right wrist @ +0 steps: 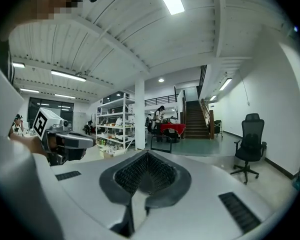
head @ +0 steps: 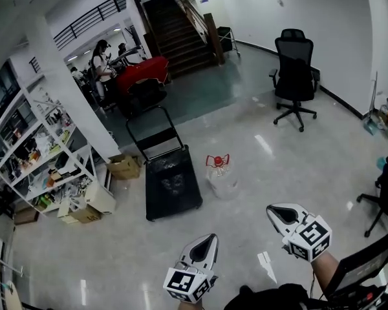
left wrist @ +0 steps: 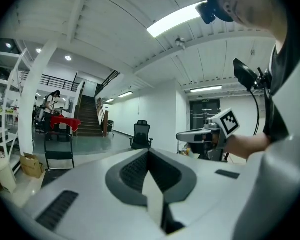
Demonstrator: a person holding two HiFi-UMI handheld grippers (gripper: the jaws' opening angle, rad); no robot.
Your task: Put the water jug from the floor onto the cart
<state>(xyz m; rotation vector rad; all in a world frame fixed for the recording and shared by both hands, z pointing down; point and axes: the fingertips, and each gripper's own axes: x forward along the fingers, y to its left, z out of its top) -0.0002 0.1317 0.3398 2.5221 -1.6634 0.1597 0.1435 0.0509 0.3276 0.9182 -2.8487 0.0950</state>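
Left claw and right claw closed above glossy floor, staircase beyond.

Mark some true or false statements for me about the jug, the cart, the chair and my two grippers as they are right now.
1. The water jug stands on the floor beside the cart. True.
2. The left gripper holds the jug. False: it is shut on nothing, well short of the jug.
3. The right gripper is shut and empty. True.
4. The office chair is red. False: it is black.
5. A cardboard box lies on the cart. False: the cardboard box sits on the floor, left of the cart.
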